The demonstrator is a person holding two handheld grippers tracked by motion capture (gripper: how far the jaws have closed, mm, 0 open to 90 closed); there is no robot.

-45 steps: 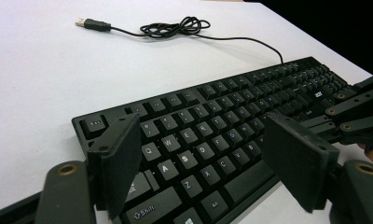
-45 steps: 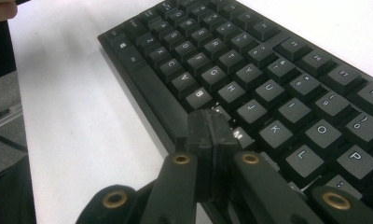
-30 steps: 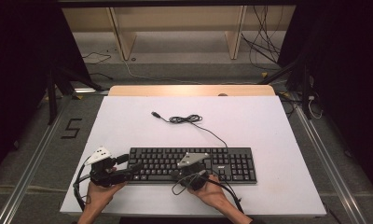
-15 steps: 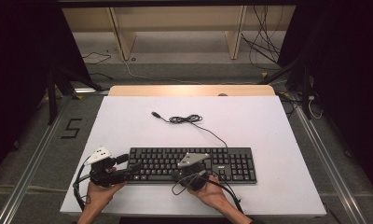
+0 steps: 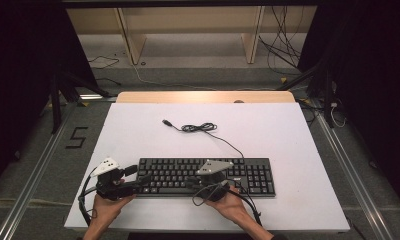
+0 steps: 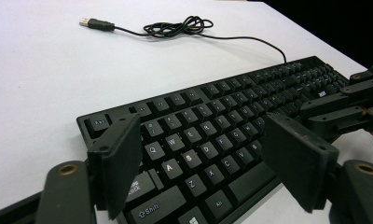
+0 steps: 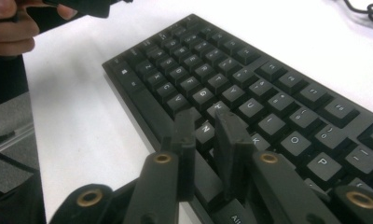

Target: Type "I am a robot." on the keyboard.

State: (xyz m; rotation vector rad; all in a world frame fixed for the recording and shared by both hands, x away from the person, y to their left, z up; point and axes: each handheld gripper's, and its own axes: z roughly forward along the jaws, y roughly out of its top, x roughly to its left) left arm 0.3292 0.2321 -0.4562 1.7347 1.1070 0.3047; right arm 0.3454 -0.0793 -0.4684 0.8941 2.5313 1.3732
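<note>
My left claw (image 6: 203,163) gapes wide over the left end of the black keyboard (image 5: 208,176), which lies at the table's (image 5: 288,135) near edge with its USB cable (image 5: 200,128) coiled beyond it. My right claw (image 7: 207,140) has just been opening to a narrow slit, nothing between its jaws, tips poised over the middle letter keys, I judge to press one.

A white table (image 5: 288,135) stands before a pale wooden shelf frame (image 5: 188,30), loose cables (image 5: 283,55) behind.

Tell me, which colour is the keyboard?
Black, white letters on the keyboard; clearest in the left gripper view.
</note>
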